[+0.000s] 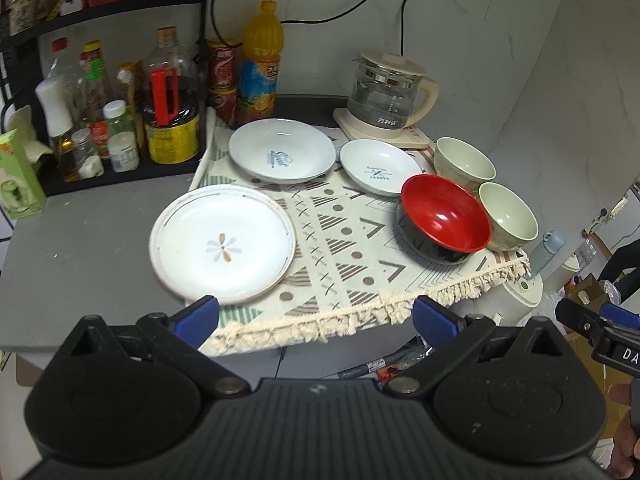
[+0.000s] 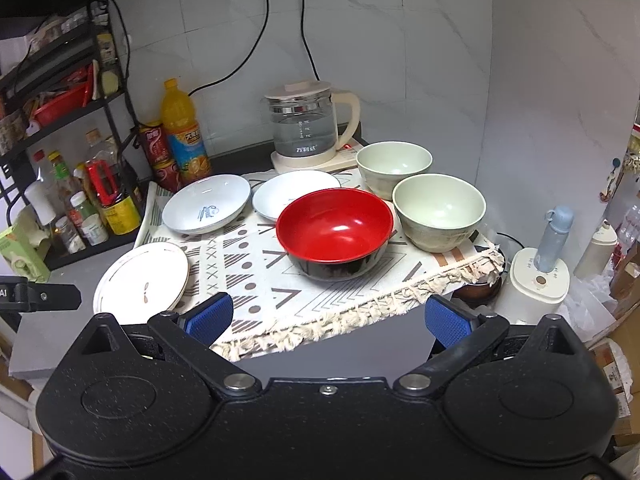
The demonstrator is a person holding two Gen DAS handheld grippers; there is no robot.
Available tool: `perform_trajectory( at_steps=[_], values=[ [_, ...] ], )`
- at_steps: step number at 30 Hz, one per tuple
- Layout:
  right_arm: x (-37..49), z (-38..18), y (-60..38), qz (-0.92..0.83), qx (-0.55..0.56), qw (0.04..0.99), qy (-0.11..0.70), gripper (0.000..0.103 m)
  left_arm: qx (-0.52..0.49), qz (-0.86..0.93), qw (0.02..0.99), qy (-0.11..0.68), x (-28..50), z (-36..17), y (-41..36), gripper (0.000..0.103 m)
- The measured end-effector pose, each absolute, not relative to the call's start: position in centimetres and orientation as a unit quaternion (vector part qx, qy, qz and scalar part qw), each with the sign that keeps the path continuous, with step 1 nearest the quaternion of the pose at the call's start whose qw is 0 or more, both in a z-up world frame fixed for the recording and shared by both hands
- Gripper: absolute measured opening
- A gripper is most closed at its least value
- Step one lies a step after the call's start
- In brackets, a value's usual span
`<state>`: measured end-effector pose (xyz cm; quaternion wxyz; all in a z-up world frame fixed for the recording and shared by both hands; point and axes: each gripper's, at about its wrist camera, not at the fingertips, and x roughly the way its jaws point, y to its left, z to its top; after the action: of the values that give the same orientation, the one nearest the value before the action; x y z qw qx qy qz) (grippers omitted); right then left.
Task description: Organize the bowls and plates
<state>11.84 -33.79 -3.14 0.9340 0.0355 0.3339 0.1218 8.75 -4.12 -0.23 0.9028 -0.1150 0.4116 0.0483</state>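
Both grippers wide open, empty: left gripper [image 1: 316, 318] sits nearest the flat white flower-print plate [image 1: 223, 243], lower-left of frame; right gripper [image 2: 327, 316] faces the red-and-black bowl [image 2: 334, 229] at centre.

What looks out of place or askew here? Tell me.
The flower plate sits half off the cloth, its left side on the bare counter. The cloth's fringed corner overhangs the counter's edge. Nothing looks spilled or broken.
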Motion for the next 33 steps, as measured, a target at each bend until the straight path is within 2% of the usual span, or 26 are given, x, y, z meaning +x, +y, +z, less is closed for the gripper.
perform_trajectory(
  at_steps=[19, 23, 28, 30, 33],
  values=[
    [22.3, -5.3, -34.2, 0.071, 0.095, 0.921, 0.372, 0.101, -0.087, -0.015, 0.894, 0.440, 23.2, -1.6, -5.5, 0.099],
    [24.2, -6.3, -34.6, 0.048, 0.111, 0.913, 0.389, 0.093, -0.076, -0.032, 0.889, 0.450, 25.9, -2.4, -6.0, 0.098],
    [25.6, -7.2, -35.2, 0.034, 0.123, 0.906, 0.403, 0.092, -0.063, -0.048, 0.880, 0.469, 28.8, -3.1, -7.0, 0.093],
    [26.2, -7.5, -35.5, 0.030, 0.125, 0.903, 0.409, 0.084, -0.060, -0.055, 0.880, 0.468, 29.5, -3.1, -7.5, 0.093],
    [27.1, -7.9, -36.3, 0.026, 0.137, 0.899, 0.414, 0.083, -0.059, -0.062, 0.878, 0.471, 30.8, -3.4, -8.5, 0.087]
  ],
)
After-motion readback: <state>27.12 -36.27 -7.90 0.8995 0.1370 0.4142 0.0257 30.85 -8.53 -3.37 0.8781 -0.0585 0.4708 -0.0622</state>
